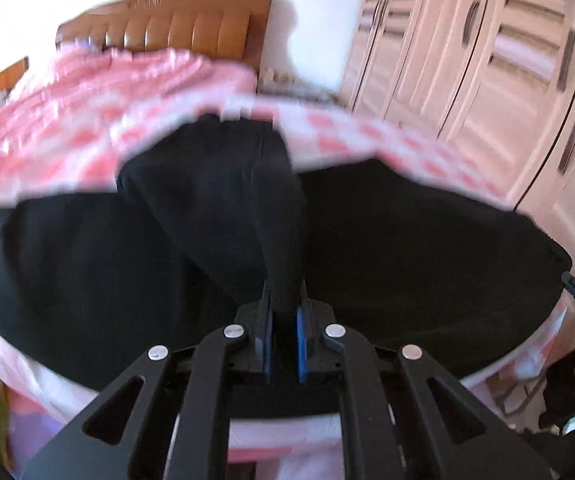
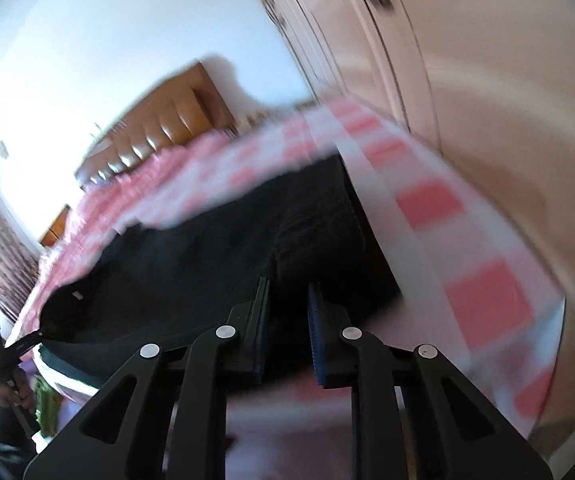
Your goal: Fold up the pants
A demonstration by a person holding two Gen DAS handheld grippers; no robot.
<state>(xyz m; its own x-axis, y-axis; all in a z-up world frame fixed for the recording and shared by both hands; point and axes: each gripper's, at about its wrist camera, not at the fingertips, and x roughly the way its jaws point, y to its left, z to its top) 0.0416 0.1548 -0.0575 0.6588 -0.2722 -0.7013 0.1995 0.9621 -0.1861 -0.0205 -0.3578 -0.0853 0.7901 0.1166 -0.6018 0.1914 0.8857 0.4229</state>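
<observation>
Left wrist view: left gripper (image 1: 285,300) has its fingers closed on a raised fold of the black pants (image 1: 407,248), which lie on the bed (image 1: 67,120) near its edge. Right gripper (image 2: 287,300) fingers stand apart over the pants, gripping nothing.

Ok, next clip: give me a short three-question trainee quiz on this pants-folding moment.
1. True or false: the left gripper is shut on a lifted fold of the black pants.
2. What lies under the pants: A) bare wooden floor, B) pink-and-white checked bedsheet, C) green towel?
3. Fill in: the right gripper's jaws stand ____, with pants fabric in the gap.

Key: 1 true; 2 B; 3 apart (whether it grips is unclear).
</observation>
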